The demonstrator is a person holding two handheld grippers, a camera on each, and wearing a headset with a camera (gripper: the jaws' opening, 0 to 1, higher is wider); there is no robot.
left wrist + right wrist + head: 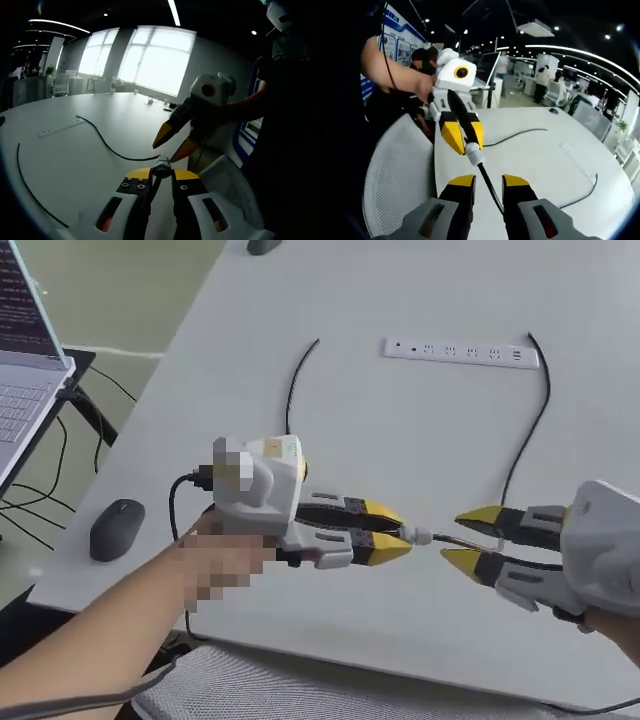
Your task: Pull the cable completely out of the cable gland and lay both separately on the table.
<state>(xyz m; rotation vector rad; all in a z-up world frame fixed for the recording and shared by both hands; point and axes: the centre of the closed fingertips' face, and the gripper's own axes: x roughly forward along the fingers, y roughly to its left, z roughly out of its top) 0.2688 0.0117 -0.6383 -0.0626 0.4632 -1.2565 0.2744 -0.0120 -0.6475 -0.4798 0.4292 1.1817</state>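
My left gripper [405, 533] hangs above the table's front edge, shut on a small white cable gland [421, 536]. A black cable [520, 455] leaves the gland to the right. It passes between the jaws of my right gripper [452, 536], which stands open around it without pinching it, then trails across the table. In the left gripper view the gland [161, 166] sits at my left gripper's [161, 175] yellow tips, and the right gripper [165, 152] is just beyond. In the right gripper view the cable [490, 190] runs through my right gripper's [489, 181] gap toward the gland [474, 152].
A white power strip [460, 350] lies at the back of the white table [400, 440], with a second loose black cable [296, 380] to its left. A dark mouse [115, 528] sits at the table's left corner, a laptop [20, 370] beyond it. A mesh chair [300, 690] stands below.
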